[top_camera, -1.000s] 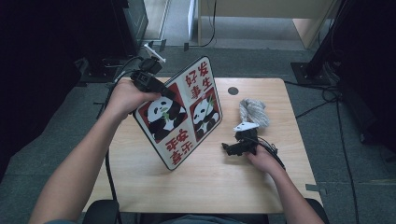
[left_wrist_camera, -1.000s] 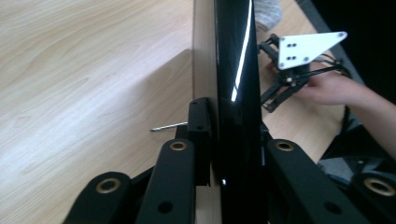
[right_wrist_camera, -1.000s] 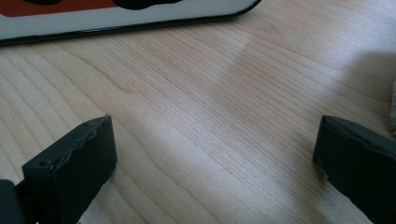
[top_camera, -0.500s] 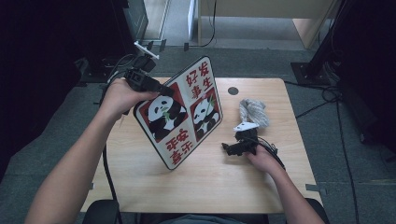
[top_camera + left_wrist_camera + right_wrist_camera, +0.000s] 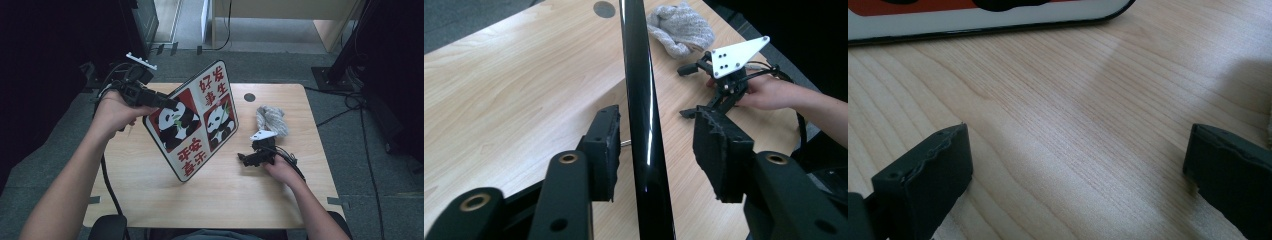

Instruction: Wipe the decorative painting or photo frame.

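A flat board (image 5: 200,120) with two pandas and red characters stands tilted on the wooden table (image 5: 150,190), its lower edge down on the wood. My left gripper (image 5: 167,104) is at the board's upper left edge. In the left gripper view that dark edge (image 5: 641,100) runs between the pads (image 5: 606,140) with a gap on each side, as the jaws have just been opening. My left gripper (image 5: 659,130) is open. My right gripper (image 5: 245,159) rests low on the table to the board's right, open, with bare wood between its jaws (image 5: 1078,160).
A crumpled grey cloth (image 5: 271,120) lies behind the right gripper, near the table's right side. A round cable hole (image 5: 249,97) sits near the far edge. Cables trail off both sides, and dark furniture stands on the floor around.
The left gripper's jaws have opened off the board's edge and the hand has drawn back to the left. The board stays tilted in place. The right hand has not moved.
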### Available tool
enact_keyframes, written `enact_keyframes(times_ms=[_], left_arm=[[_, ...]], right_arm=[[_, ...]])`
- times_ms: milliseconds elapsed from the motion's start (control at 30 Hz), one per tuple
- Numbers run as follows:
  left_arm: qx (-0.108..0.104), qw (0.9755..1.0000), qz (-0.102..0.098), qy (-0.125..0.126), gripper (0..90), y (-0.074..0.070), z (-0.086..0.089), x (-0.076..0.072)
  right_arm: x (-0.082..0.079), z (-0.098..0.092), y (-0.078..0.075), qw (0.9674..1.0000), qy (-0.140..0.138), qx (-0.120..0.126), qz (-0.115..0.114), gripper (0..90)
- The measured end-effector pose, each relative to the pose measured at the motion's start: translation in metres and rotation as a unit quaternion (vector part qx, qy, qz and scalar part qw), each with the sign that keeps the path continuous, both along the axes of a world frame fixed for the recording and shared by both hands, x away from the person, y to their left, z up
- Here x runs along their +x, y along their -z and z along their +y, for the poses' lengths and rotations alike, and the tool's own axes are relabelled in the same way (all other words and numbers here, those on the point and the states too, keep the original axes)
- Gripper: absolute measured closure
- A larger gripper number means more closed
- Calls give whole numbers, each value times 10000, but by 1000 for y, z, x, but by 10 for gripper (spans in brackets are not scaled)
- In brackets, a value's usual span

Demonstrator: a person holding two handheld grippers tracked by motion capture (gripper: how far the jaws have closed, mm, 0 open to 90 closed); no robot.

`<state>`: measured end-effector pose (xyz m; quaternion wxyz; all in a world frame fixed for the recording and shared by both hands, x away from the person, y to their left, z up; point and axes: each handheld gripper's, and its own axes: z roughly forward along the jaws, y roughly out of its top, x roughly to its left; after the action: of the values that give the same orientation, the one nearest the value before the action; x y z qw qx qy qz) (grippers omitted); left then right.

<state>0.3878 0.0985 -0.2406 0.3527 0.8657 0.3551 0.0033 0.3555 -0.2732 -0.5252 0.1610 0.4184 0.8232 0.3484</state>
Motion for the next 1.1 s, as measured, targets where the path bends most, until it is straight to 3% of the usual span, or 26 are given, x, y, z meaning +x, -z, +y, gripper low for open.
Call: enact_keyframes(times_ms=[233,300,433,500,600,800,1100], left_arm=[[-110,9998,138,8,531,3,15,-8],[-37,10000,57,-45,531,2,17,-10],[-75,10000,-17,-62,527,0,18,-15],[-210,9997,68,-97,526,0,18,-16],[-178,9997,106,-150,518,3,16,-16],[-428,9987,103,-266,504,17,20,-27],[-508,9978,35,-424,470,41,30,-45]], right_arm=[[0,0,0,10000,0,-1,1,0],[0,0,0,10000,0,0,0,0],[0,0,0,10000,1,1,2,0],[0,0,0,10000,2,1,1,0],[1,0,0,10000,21,5,2,0],[2,0,0,10000,11,1,4,0],[3,-3,0,9999,-141,-3,-11,0]])
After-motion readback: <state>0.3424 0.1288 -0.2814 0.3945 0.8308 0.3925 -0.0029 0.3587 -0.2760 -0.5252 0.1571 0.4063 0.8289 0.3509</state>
